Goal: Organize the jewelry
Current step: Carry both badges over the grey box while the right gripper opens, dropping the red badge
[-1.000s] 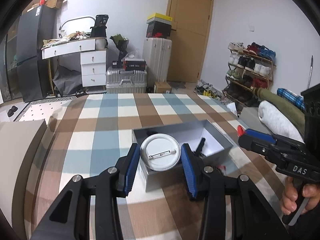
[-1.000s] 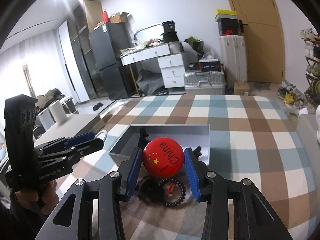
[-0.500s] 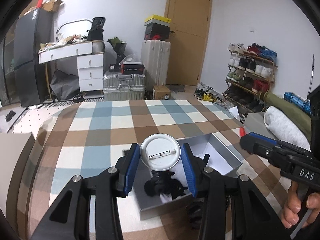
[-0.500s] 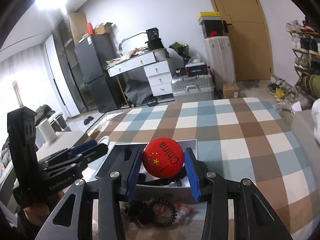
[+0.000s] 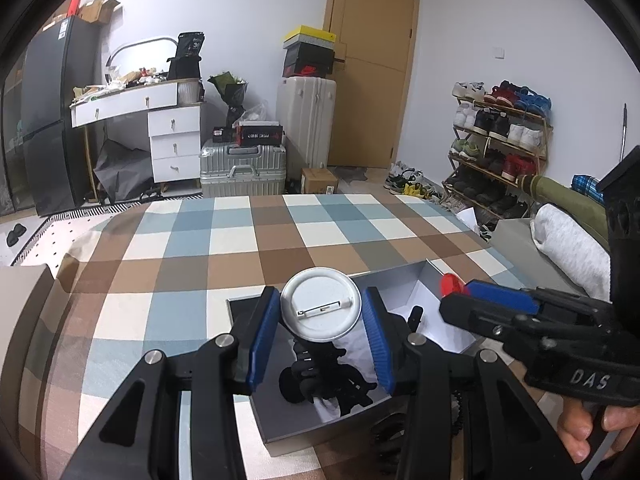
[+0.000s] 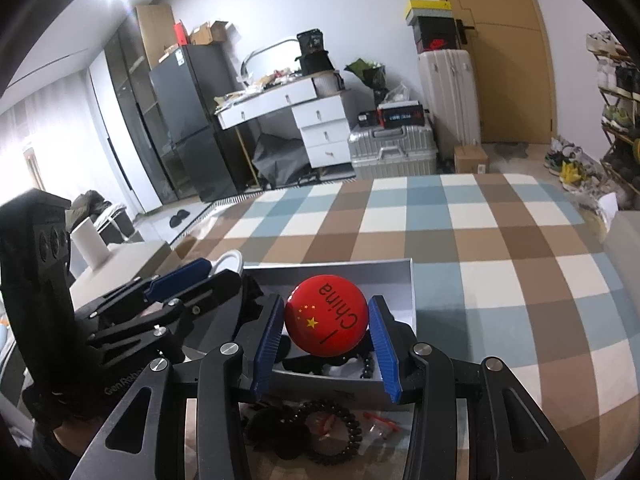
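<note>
1. My left gripper point(image 5: 321, 332) points forward and downward over the shallow grey cardboard box point(image 5: 404, 284); its blue-padded jaws are closed on the edges of a round white pin badge point(image 5: 321, 305), held upright with its back and metal pin clasp facing the camera.
2. My right gripper point(image 6: 326, 334) tilts down at much the same slant above the near edge of the same box point(image 6: 410, 280), its jaws clamped on a round red pin badge point(image 6: 326, 314) printed with yellow stars and the word "China" (the lettering reads upside down from here).
3. In the left wrist view the right gripper point(image 5: 460, 290) comes in from the right, a sliver of red showing at its tip, with my fingers point(image 5: 576, 436) wrapped round the handle.
4. Both badges hang above the box, neither touching its floor as far as I can tell.
5. Inside the box lie black hair clips point(image 5: 320, 376) on white paper lining.
6. Just outside the near wall of the box, on the blue, brown and cream checked cloth point(image 6: 500, 240), sits a black spiral hair tie point(image 6: 332, 428) beside small red bits I cannot identify.
7. Beyond are silver and white suitcases point(image 5: 244, 168), a white drawer unit point(image 5: 176, 140) and a shoe rack point(image 5: 500, 148).
</note>
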The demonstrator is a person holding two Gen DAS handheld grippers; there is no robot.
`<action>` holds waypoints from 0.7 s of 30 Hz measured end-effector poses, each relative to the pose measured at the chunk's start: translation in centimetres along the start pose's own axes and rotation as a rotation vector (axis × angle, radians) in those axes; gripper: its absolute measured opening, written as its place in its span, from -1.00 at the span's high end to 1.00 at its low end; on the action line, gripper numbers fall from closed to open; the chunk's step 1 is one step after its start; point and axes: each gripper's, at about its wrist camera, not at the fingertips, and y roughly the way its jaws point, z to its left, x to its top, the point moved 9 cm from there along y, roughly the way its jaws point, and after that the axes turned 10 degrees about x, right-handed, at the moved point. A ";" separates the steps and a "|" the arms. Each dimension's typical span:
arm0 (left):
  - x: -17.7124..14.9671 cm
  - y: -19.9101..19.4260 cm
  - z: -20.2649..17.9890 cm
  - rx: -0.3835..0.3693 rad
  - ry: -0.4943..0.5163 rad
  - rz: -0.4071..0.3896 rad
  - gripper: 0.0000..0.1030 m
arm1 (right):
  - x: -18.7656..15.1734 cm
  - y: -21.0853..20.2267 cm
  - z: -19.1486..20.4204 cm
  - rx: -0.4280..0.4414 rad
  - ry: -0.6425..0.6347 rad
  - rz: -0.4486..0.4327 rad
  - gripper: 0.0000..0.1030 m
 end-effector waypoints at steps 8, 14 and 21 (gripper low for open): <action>-0.3 0.3 -0.5 0.009 0.012 0.014 0.29 | -0.7 0.9 -0.5 -0.020 0.000 0.025 0.18; -0.4 0.3 -0.7 0.012 0.019 0.015 0.29 | -0.6 1.2 -1.3 -0.040 0.012 0.034 0.16; -0.4 0.4 -0.6 0.019 0.021 0.018 0.29 | -0.6 1.5 -1.2 -0.045 0.002 0.042 0.15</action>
